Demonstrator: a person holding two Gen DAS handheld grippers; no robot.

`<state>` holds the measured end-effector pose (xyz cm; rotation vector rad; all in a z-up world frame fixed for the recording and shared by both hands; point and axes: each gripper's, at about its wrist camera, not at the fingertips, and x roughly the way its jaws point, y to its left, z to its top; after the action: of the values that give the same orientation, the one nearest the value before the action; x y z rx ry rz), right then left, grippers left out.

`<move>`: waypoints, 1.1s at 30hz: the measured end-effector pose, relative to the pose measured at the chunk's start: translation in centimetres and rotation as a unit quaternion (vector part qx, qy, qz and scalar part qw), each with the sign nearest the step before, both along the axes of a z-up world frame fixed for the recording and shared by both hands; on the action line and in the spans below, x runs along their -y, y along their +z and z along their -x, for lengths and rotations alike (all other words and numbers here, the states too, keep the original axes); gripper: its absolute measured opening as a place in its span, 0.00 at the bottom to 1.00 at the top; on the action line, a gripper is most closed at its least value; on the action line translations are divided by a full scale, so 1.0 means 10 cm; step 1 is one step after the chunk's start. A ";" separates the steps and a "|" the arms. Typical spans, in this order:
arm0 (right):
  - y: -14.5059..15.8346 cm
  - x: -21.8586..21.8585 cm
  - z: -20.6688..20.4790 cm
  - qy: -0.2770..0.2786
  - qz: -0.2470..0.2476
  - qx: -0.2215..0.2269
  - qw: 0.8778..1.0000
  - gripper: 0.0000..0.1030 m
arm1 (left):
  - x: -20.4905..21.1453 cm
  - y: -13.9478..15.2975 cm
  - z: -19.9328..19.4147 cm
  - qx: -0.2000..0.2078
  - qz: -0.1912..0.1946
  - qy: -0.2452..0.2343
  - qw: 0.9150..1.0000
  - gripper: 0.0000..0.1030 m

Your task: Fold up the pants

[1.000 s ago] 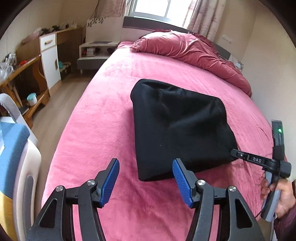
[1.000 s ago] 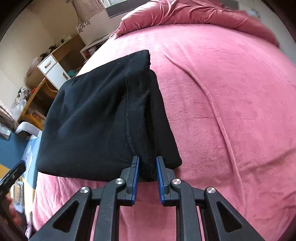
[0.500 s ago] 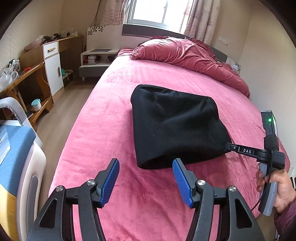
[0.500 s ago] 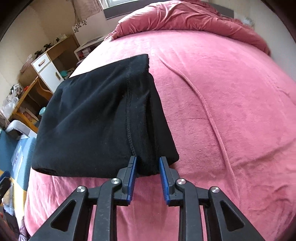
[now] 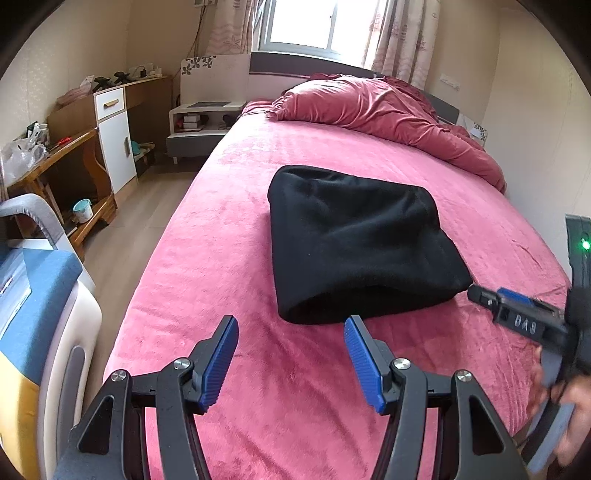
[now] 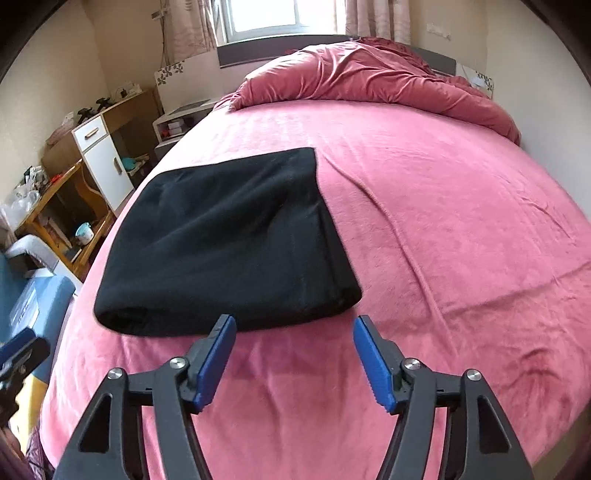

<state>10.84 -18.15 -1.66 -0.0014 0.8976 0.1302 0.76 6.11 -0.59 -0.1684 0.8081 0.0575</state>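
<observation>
Right tool (image 6: 293, 354) open, black pants (image 6: 229, 251) folded flat

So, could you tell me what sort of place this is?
A bedroom, most likely at home: a bed with a pink cover, a crumpled duvet at its head, and a bedside cabinet beneath the curtained window.

The hand (image 5: 569, 402) at the right edge of the left wrist view is smeared and cut off by the frame. Stuff on the desk (image 5: 55, 155) is too small to make out. In the right wrist view the left gripper (image 6: 16, 354) is just a blurry sliver at the left edge.
</observation>
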 end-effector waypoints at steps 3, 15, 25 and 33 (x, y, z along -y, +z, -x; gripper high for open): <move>-0.02 -0.14 0.16 0.001 0.012 0.006 1.000 0.68 | -0.01 -0.02 0.02 0.000 -0.005 0.002 1.000 0.60; -0.14 -0.42 0.51 -0.001 0.036 0.019 0.999 0.76 | 0.00 -0.08 0.11 0.004 -0.018 0.003 1.000 0.60; -0.06 -0.44 0.53 0.003 0.040 0.032 0.999 0.77 | 0.04 -0.01 0.12 0.023 -0.031 0.006 0.999 0.60; -0.04 -0.47 0.54 0.008 0.041 0.035 0.999 0.77 | 0.05 -0.04 0.12 0.014 -0.036 0.016 0.999 0.60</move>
<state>5.48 -13.49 -2.11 -0.0881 0.8333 0.1081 -0.41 5.57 -0.94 -0.1140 0.7747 0.1132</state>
